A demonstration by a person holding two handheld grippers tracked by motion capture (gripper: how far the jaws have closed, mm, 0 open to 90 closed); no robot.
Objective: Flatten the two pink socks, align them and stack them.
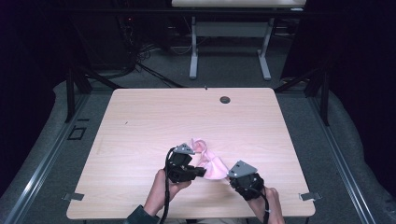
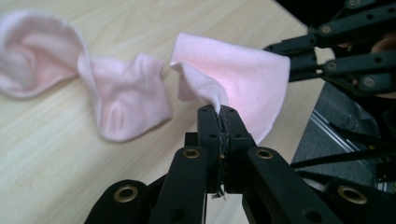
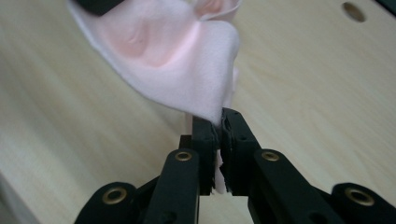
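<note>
A crumpled pink cloth (image 1: 212,163) lies on the light wooden table (image 1: 154,121) near its front edge. My left gripper (image 1: 203,171) comes at it from the left and is shut on a corner of the cloth (image 2: 233,70), which rises from the closed jaws of the left gripper (image 2: 219,112). My right gripper (image 1: 229,176) comes from the right and is shut on another edge; the cloth (image 3: 177,60) hangs upward from the closed jaws of the right gripper (image 3: 219,122). The part of the cloth between the two grippers is lifted off the table. Its far end (image 2: 42,51) rests on the wood.
A small dark round hole (image 1: 225,99) sits near the table's far edge. Beyond it stands a second table with white legs (image 1: 194,56) on grey carpet. Metal rails (image 1: 336,158) run along the floor on both sides.
</note>
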